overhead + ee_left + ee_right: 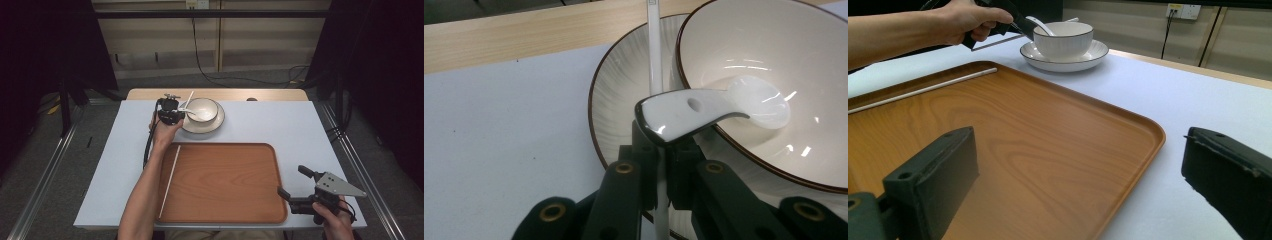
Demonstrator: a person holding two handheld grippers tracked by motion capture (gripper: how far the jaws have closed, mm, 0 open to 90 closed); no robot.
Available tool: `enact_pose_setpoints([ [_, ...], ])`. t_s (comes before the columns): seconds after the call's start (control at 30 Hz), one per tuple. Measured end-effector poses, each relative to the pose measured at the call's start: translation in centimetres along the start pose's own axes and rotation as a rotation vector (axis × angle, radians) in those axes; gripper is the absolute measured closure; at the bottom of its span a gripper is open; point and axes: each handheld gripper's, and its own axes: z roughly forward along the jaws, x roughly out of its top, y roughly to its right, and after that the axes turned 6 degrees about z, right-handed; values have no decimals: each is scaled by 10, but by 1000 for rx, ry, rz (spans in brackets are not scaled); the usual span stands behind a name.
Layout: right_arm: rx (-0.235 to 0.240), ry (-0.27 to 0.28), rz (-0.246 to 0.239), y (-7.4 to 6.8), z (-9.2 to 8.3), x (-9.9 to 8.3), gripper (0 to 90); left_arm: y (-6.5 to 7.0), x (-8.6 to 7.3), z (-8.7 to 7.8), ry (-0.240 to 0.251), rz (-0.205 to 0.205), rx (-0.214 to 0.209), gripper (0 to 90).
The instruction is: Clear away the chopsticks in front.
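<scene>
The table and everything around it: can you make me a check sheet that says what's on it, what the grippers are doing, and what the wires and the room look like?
Surface: pale table, wooden strip along its far edge.
Job's things: wooden tray with one white chopstick on its left side; white bowl on a plate; white spoon resting in the bowl; second chopstick lying across the plate.
Clutter: nothing seen.
Grippers: left gripper fingers closed on the second chopstick beside the bowl; right gripper open, empty, near the tray's right corner.
Cables: black cable along the left forearm; another hanging from a wall socket.
Surroundings: dark curtains, grey floor, metal rails.
</scene>
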Motion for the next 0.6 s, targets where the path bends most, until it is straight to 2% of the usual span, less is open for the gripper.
enact_pose_setpoints([
  [0.03, -5, 5, 2, 0, 0, 0, 14, -2, -1, -2, -4, 6, -8, 853],
  [0.07, -6, 3, 1, 0, 0, 0, 14, -3, -1, -2, 5, -18, -24, 853],
  [0.13, -4, 0, 3, 0, 0, 0, 15, -4, -3, -3, 13, -30, -1, 853],
  [0.23, -3, 2, 3, 0, 0, 0, 14, -4, -5, -6, 9, -39, 8, 854],
  [0.3, -1, 1, 3, 0, 1, 0, 14, 2, -8, -7, 26, -34, 27, 854],
  [0.33, -1, 2, 6, 0, 0, 0, 14, 2, -9, -7, 23, -36, 11, 854],
  [0.4, -4, 7, 3, 0, 0, 0, 14, 0, -12, -11, 28, -41, 13, 853],
  [0.47, -5, 7, 3, 1, 0, 0, 14, -5, -15, -14, 57, -113, -36, 853],
  [0.5, -8, 6, 4, 1, 0, 0, 14, -6, -16, -16, 62, -114, -21, 853],
  [0.53, -6, 3, -5, 1, 0, 0, 14, -7, -18, -17, 48, -94, 10, 854],
  [0.57, -7, 5, 7, 0, 0, 0, 14, -7, -19, -17, 39, -89, 22, 854],
  [0.6, -4, 4, 7, 0, 0, 0, 14, -8, -21, -18, 38, -87, 16, 854],
])
